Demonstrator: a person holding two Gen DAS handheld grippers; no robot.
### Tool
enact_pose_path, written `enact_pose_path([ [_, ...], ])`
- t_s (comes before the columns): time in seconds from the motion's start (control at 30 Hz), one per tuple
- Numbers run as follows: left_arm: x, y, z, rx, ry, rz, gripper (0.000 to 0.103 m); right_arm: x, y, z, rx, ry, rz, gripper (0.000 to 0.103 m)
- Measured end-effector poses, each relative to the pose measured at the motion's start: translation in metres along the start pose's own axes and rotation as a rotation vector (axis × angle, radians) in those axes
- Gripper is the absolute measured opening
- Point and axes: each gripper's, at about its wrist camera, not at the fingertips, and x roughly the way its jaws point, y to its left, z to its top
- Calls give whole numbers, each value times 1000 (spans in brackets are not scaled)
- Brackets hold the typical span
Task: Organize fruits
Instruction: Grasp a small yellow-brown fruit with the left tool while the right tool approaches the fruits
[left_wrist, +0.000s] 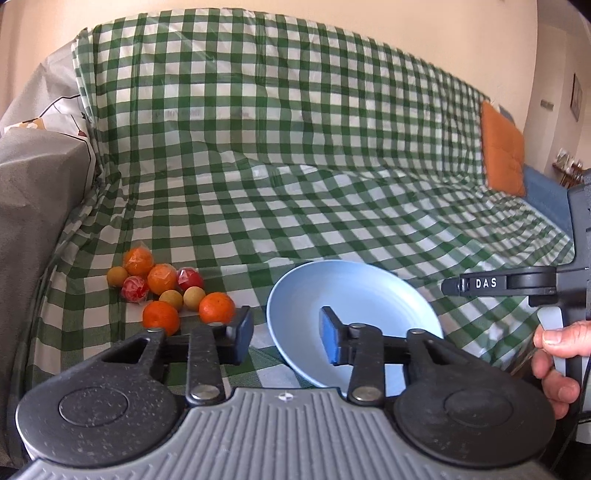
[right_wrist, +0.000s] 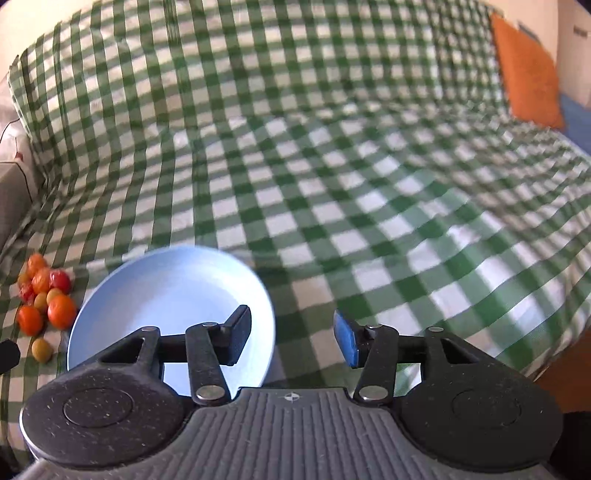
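Hovering with both jaws part open and empty, I judge the small round orange, red and yellow fruits (left_wrist: 162, 291) at lower left beside the pale blue plate (left_wrist: 354, 291) light, some wrapped in slippery film, best pinched across their middles.

The left gripper (left_wrist: 286, 334) and the right gripper (right_wrist: 291, 338) both point downward, jaws partly apart and gripping nothing. A hand (left_wrist: 556, 363) holds the right gripper's handle.

Matt, creased checked cloth (left_wrist: 314, 155) — smooth pale-blue plate (left_wrist: 362, 291), glossy film-wrapped fruits (left_wrist: 162, 291)
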Motion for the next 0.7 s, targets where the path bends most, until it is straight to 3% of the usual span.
enact_pose_path([
  [0.1,-9,-1,3,12,-21,-29,40,-16,6,6,-21,-47,-16,52],
  [0.27,-26,-2,13,76,-43,-108,40,-50,23,22,-35,-144,49,52],
  [0.47,-49,22,44,258,-103,-81,38,-84,51,48,-77,-241,131,52],
  [0.57,-49,49,47,218,-80,-54,35,-90,63,59,-100,-270,180,52],
  [0.63,-36,71,40,114,-20,-42,26,-89,70,61,-89,-267,220,49],
  [0.7,-34,92,44,0,-36,-49,23,-84,77,62,-89,-254,273,41],
])
